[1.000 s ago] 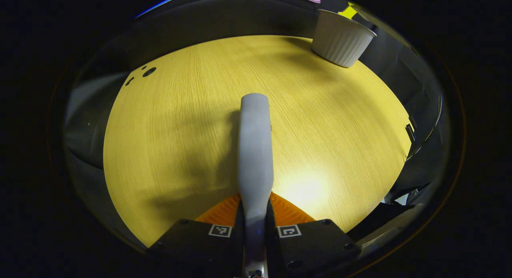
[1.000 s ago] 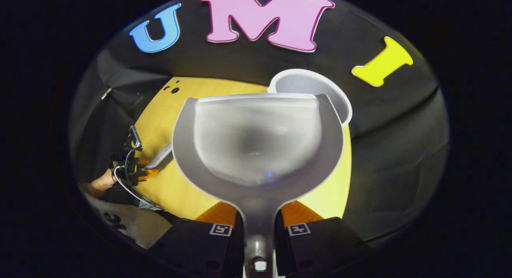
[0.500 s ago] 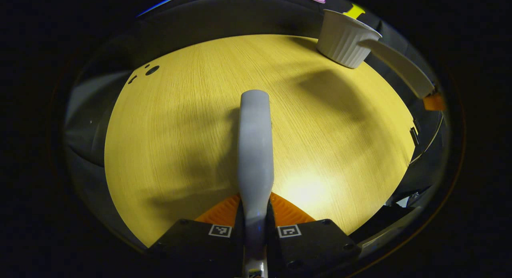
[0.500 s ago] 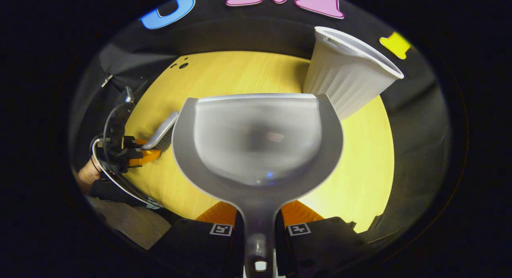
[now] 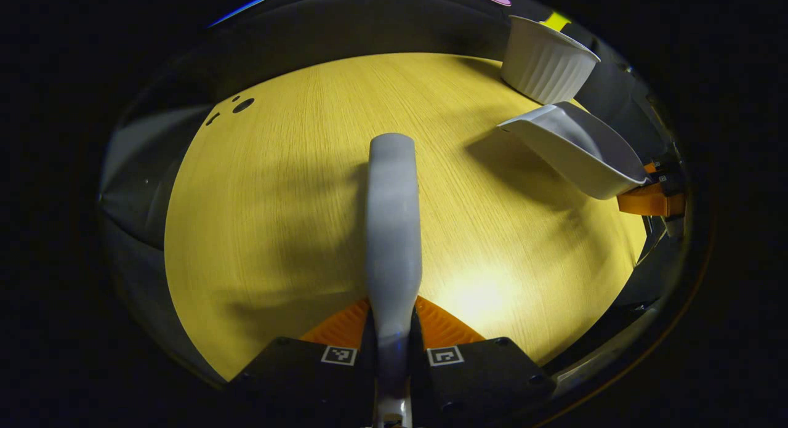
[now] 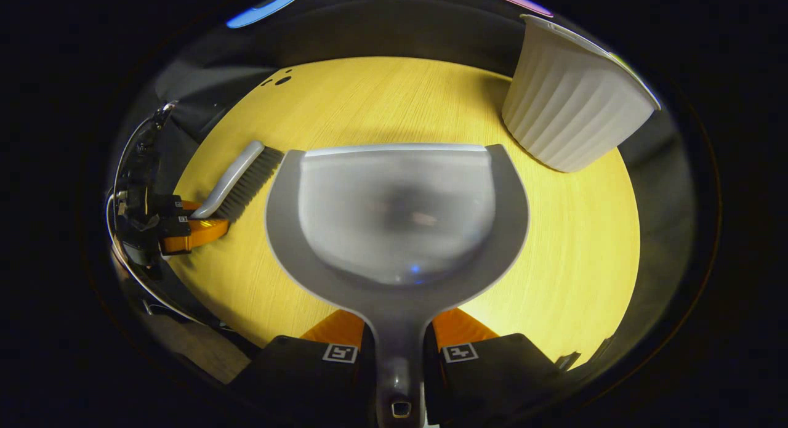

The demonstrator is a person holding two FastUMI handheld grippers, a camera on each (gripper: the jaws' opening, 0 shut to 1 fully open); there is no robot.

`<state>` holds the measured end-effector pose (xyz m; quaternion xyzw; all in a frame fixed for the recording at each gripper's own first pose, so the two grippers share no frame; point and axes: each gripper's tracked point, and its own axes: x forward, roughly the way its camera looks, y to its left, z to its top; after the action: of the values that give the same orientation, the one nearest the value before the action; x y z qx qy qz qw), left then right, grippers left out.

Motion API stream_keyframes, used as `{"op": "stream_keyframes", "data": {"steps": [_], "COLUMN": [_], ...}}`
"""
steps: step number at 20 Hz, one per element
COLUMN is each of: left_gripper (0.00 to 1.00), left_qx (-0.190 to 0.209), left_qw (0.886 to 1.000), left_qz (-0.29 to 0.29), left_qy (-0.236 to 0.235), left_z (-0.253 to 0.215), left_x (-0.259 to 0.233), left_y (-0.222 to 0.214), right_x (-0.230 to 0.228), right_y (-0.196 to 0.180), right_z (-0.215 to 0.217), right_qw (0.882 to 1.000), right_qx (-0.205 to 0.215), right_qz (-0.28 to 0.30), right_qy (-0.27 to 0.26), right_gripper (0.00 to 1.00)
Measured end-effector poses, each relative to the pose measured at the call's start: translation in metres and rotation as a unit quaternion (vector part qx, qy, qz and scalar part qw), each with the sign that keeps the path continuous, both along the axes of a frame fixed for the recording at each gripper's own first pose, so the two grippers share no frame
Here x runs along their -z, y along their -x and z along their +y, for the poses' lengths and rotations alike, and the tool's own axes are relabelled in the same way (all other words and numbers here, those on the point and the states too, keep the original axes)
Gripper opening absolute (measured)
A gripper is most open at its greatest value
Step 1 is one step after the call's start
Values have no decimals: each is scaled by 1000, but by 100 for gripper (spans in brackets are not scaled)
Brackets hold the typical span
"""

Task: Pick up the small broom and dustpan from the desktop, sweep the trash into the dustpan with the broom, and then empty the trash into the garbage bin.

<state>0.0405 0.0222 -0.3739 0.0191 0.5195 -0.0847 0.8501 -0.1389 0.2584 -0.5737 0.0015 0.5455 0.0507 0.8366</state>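
Left tool [image 5: 392,320] is clamped tight on the small broom [image 5: 393,231], its orange fingers [image 5: 335,326] pressing the grey handle from both sides, with the handle running straight out over the yellow wood bench [image 5: 295,200]. In the right gripper view you can see that same broom [image 6: 237,178] from the side, dark bristles pointing down toward the bench, right next to the dustpan's left edge. Right tool [image 6: 397,329] is gripping the dustpan [image 6: 394,218] by its stem, pan facing up and looking empty inside, can't really tell if its front lip touches the bench. In the left gripper view the dustpan [image 5: 575,148] hangs tilted above the bench at the right, just in front of the white ribbed garbage bin [image 5: 545,58]. That bin [image 6: 572,117] stands upright at the bench's far right corner. Small dark spots [image 5: 237,104] sit at the far left edge.
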Motion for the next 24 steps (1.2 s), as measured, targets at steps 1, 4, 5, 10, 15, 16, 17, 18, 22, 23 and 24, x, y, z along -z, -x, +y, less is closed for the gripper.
{"op": "stream_keyframes", "data": {"steps": [1, 4, 5, 10, 15, 16, 17, 18, 22, 23, 24], "left_gripper": [27, 27, 27, 27, 28, 29, 29, 29, 30, 31, 32], "left_qx": [-2, -7, -9, -13, -12, -13, -14, -17, -25, -26, -25], "left_qw": [1000, 1000, 1000, 1000, 999, 999, 999, 999, 999, 999, 998], "left_qz": [1, 3, 4, 7, 10, 11, 12, 11, 7, 2, -4], "left_qy": [-1, -8, -11, -21, -36, -38, -39, -41, -46, -48, -50], "left_z": [0, -2, -2, -2, -4, -4, -4, -5, -3, -2, -1], "left_x": [0, 0, 0, 1, 0, 0, 0, -2, -4, -6, -10], "left_y": [-1, -2, -3, -4, -4, -3, -3, -4, -5, -4, -5], "right_x": [6, 21, 26, 36, 46, 47, 45, 45, 35, 31, 27], "right_y": [-1, 0, 1, 7, 14, 15, 16, 18, 18, 19, 19], "right_z": [0, 0, 2, 10, 6, 6, 7, 10, 11, 11, 10], "right_qw": [1000, 1000, 1000, 1000, 999, 999, 999, 999, 1000, 1000, 1000], "right_qx": [3, 0, -4, -7, -19, -20, -18, -15, 3, 5, 8], "right_qz": [0, 5, 11, 13, 23, 24, 25, 28, 22, 19, 13], "right_qy": [2, 10, 10, -2, 16, 17, 11, 1, -17, -18, -20], "right_gripper": [35, 35, 35, 35, 29, 36, 30, 31, 43, 43, 43]}}
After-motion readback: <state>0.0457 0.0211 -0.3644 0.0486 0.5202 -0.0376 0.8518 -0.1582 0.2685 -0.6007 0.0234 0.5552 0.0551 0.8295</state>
